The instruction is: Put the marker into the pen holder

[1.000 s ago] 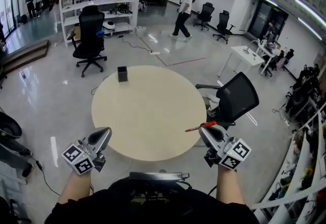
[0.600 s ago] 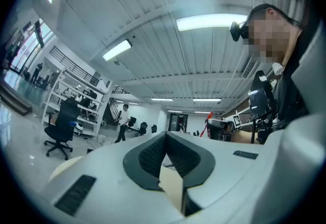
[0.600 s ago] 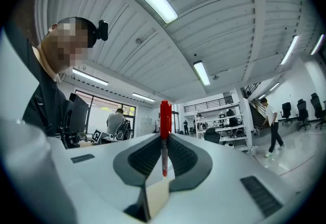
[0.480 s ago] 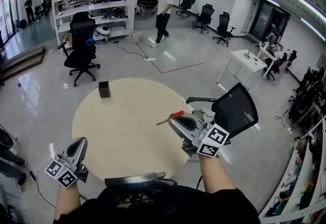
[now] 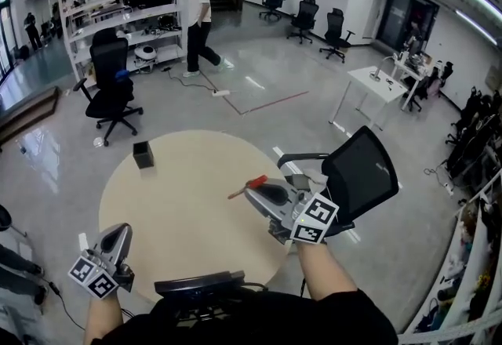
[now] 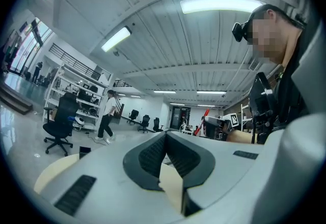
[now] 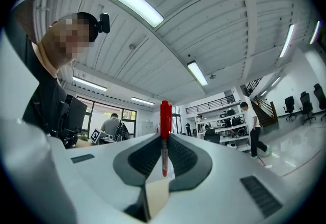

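The red marker is pinched in my right gripper, which hovers over the right part of the round beige table. In the right gripper view the marker stands upright between the pads, with the right gripper shut on it. The black pen holder stands at the table's far left edge, well away from the marker. My left gripper hangs off the table's near left edge. Its pads meet with nothing between them in the left gripper view, where the left gripper points past the pen holder.
A black office chair stands close to the table's right side. Another chair and white shelves are at the back left. A person walks behind the table. A white desk is at the right.
My right gripper has carried the marker from the table's right edge leftwards over the tabletop. The left gripper has dropped toward the lower left. The person in the background has walked left.
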